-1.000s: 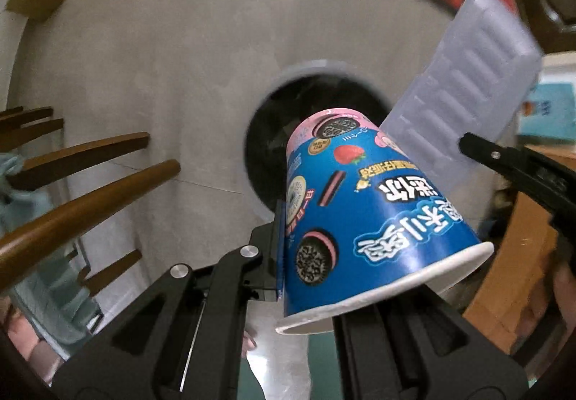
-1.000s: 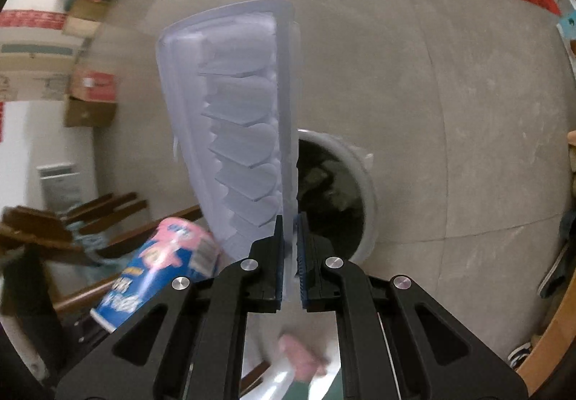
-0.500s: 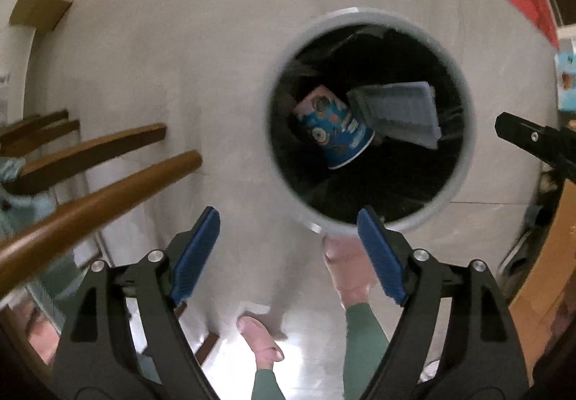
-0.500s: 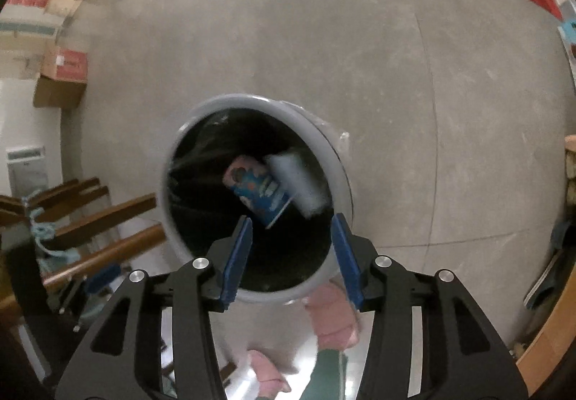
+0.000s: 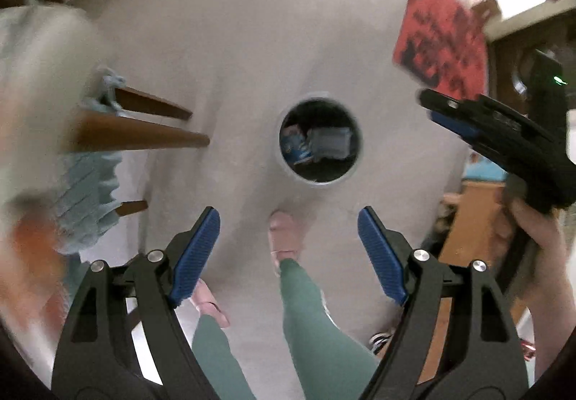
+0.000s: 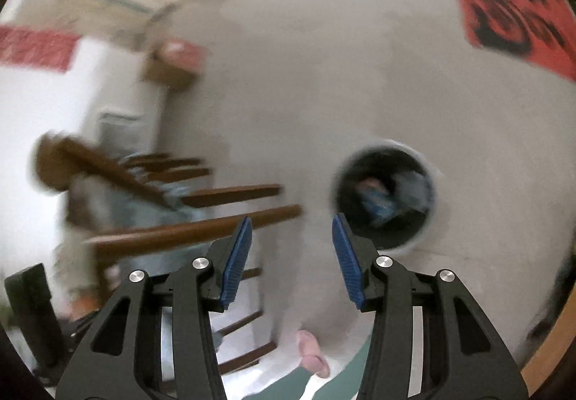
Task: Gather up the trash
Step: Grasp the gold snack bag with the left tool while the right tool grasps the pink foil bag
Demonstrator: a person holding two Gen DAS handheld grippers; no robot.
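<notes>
A round trash bin (image 5: 354, 162) with a dark liner stands on the grey floor, far below both grippers. Inside it lie a blue snack cup (image 5: 296, 148) and a clear plastic tray (image 5: 329, 144). In the blurred right wrist view the bin (image 6: 430, 227) shows the cup (image 6: 376, 200) and the tray (image 6: 414, 191) too. My left gripper (image 5: 288, 245) is open and empty, high above the floor. My right gripper (image 6: 291, 254) is open and empty as well; it shows in the left wrist view (image 5: 464, 119) at the right, held in a hand (image 5: 540, 249).
A wooden chair (image 5: 144, 137) with a light blue cloth (image 5: 90, 191) stands left of the bin. A person's green-trousered legs (image 5: 309, 310) and pink slippers (image 5: 284, 231) are below the grippers. A red mat (image 5: 442, 47) lies beyond the bin. Cardboard boxes (image 6: 172, 65) sit by the wall.
Both grippers opened and dropped the cup and the tray into the bin. Both then rose well away, so the bin looks much smaller now.
</notes>
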